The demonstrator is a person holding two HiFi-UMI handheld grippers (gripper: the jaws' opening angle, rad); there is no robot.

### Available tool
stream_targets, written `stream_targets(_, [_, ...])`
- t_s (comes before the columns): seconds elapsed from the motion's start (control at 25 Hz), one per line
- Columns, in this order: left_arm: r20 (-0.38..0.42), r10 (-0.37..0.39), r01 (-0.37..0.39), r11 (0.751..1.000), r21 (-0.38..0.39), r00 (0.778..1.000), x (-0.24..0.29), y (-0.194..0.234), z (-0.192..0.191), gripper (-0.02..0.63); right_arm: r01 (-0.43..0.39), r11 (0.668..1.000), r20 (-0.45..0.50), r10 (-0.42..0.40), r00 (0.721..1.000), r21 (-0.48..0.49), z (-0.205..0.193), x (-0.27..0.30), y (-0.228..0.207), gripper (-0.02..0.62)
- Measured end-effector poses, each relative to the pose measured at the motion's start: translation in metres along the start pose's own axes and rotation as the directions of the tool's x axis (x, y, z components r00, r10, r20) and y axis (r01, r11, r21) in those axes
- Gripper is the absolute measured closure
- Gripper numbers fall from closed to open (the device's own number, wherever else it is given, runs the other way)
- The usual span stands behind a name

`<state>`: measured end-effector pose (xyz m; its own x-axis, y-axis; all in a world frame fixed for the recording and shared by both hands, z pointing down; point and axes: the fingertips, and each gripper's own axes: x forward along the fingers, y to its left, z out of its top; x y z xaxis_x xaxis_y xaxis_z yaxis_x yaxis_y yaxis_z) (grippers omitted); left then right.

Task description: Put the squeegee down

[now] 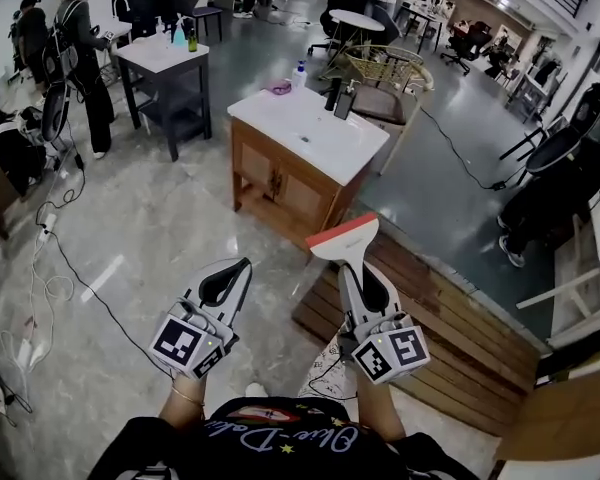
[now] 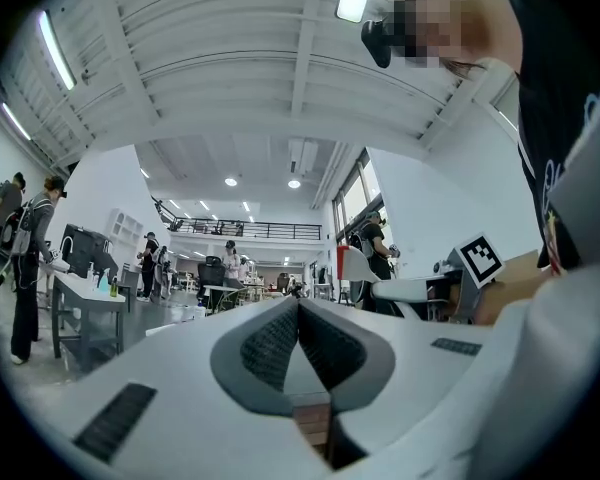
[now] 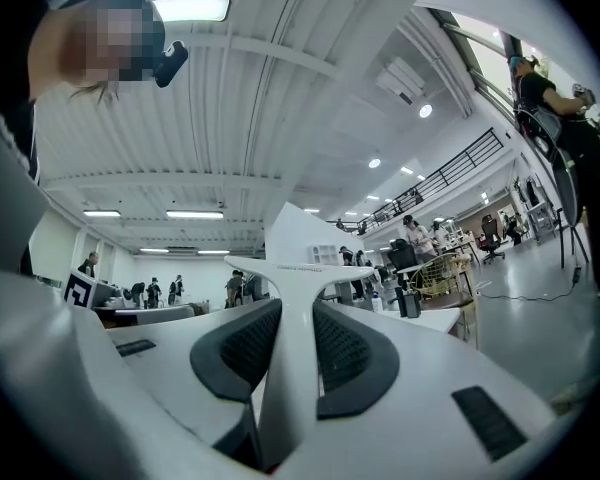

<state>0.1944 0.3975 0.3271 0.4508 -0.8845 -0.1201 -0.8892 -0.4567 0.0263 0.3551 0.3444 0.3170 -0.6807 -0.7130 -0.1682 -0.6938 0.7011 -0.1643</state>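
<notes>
The squeegee (image 1: 342, 238) is white with a red-orange strip along its blade. Its handle stands between the pads of my right gripper (image 1: 352, 268), which is shut on it, blade pointing away from me. In the right gripper view the white handle (image 3: 288, 368) runs up between the dark pads of the right gripper (image 3: 288, 313) to the wide blade (image 3: 298, 243). My left gripper (image 1: 243, 266) is held beside it at the left, shut, with nothing in it. In the left gripper view the tips of the left gripper (image 2: 298, 306) meet, and the squeegee (image 2: 358, 265) shows small at the right.
Ahead stands a wooden cabinet with a white sink top (image 1: 310, 133). A low wooden platform (image 1: 450, 328) lies under and right of my right gripper. A dark-legged table with bottles (image 1: 165, 58) and several people are at the back left. Cables (image 1: 40, 268) trail over the floor at the left.
</notes>
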Motion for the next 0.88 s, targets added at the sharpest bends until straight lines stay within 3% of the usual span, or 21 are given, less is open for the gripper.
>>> stream_targets(0.4, [-0.012,0.010,-0.010,1.000,-0.023,1.000,0.018,0.010,-0.008,0.612,0.013,1.000,-0.020,-0.013,1.000,0.010,-0.001,0.005,-0.020,0.479])
stream_targets(0.6, [0.041,-0.010,0.010,1.000,0.003,0.999,0.031,0.008,-0.001,0.612,0.027,1.000,-0.027,-0.027,0.999,-0.002,0.001,0.007,-0.036,0.479])
stream_targets(0.88, [0.020,0.012,-0.011,1.000,-0.012,1.000,0.059,0.014,-0.002,0.612,0.023,0.999,-0.034,-0.022,0.999,0.025,0.003,0.021,-0.063,0.479])
